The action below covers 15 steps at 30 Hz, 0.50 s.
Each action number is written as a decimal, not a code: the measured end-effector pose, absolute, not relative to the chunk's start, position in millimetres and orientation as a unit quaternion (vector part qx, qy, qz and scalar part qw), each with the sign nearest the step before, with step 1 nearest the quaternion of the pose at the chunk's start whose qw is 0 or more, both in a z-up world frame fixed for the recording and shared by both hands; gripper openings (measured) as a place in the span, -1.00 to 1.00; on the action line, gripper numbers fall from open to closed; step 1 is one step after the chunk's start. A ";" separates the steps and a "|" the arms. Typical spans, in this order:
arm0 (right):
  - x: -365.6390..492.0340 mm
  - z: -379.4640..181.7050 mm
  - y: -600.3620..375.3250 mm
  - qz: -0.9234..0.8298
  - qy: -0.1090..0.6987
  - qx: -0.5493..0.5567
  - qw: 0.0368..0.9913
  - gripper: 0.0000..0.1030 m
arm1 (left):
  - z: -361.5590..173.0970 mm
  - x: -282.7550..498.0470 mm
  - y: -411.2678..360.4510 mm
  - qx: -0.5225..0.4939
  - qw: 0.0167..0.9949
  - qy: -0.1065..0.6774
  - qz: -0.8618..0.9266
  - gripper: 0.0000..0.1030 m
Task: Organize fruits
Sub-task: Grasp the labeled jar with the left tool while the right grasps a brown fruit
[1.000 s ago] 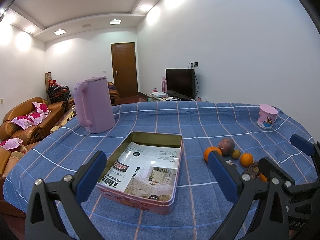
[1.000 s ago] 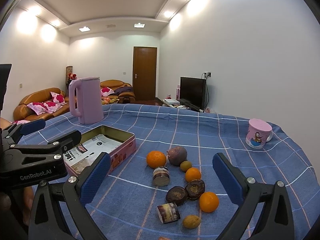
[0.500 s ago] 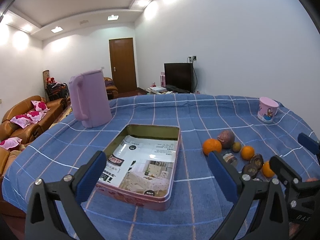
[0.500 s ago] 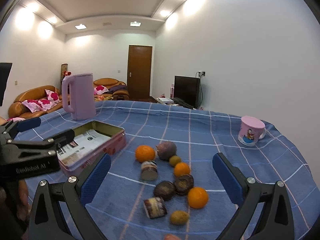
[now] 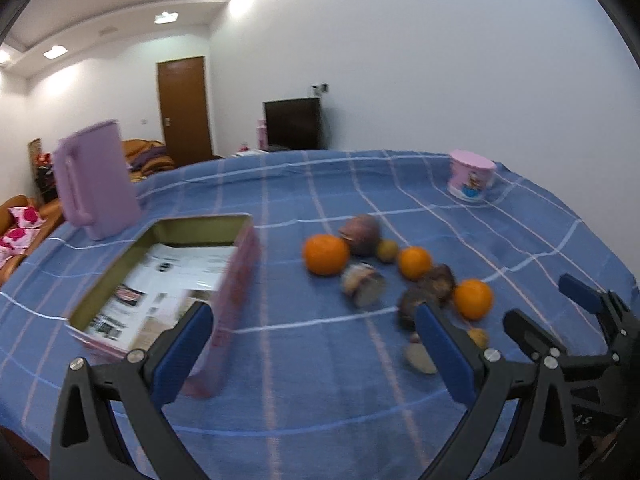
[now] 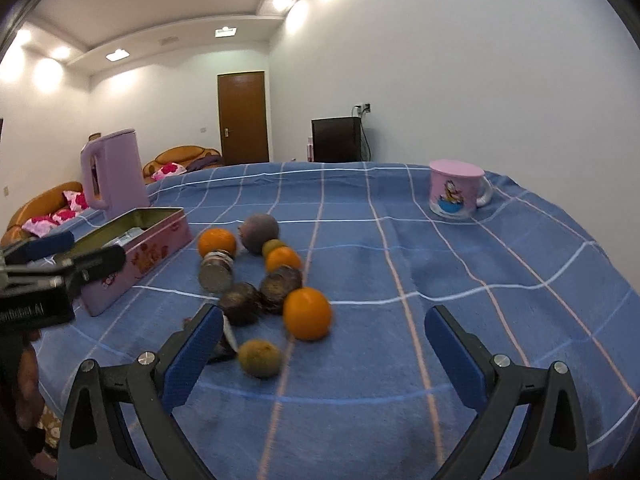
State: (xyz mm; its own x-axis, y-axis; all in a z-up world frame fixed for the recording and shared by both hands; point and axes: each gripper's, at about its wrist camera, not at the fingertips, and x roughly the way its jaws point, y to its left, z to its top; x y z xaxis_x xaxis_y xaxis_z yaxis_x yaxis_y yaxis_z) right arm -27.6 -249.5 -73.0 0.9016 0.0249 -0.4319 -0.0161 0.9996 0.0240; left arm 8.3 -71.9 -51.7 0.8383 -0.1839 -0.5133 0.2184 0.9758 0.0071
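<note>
Both wide-open grippers, left gripper (image 5: 316, 344) and right gripper (image 6: 324, 350), had swung toward the blurred fruit pile (image 6: 260, 276), whose nearest orange (image 6: 307, 313) seemingly lay just beyond the right jaws.

Background items: lilac pitcher (image 5: 96, 184) upright at the far left of the blue checked tablecloth (image 6: 480, 280); pink cartoon mug (image 6: 456, 190) far right. Beyond the table: brown door (image 6: 243, 118), dark television (image 5: 294, 124), orange sofa (image 6: 36, 212) with pink-flowered cushions.
</note>
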 end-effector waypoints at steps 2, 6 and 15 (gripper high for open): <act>-29.4 -74.7 -253.7 0.010 0.221 0.013 0.975 0.96 | -55.7 8.9 -83.3 0.036 0.954 0.271 -0.123 1.00; -30.7 -81.1 -260.1 0.015 0.227 0.017 0.974 0.70 | -63.9 14.8 -99.4 0.039 0.944 0.294 -0.145 0.92; -33.2 -80.1 -281.3 -0.007 0.211 0.049 0.976 0.66 | -79.5 26.1 -113.7 0.041 0.928 0.332 -0.167 0.72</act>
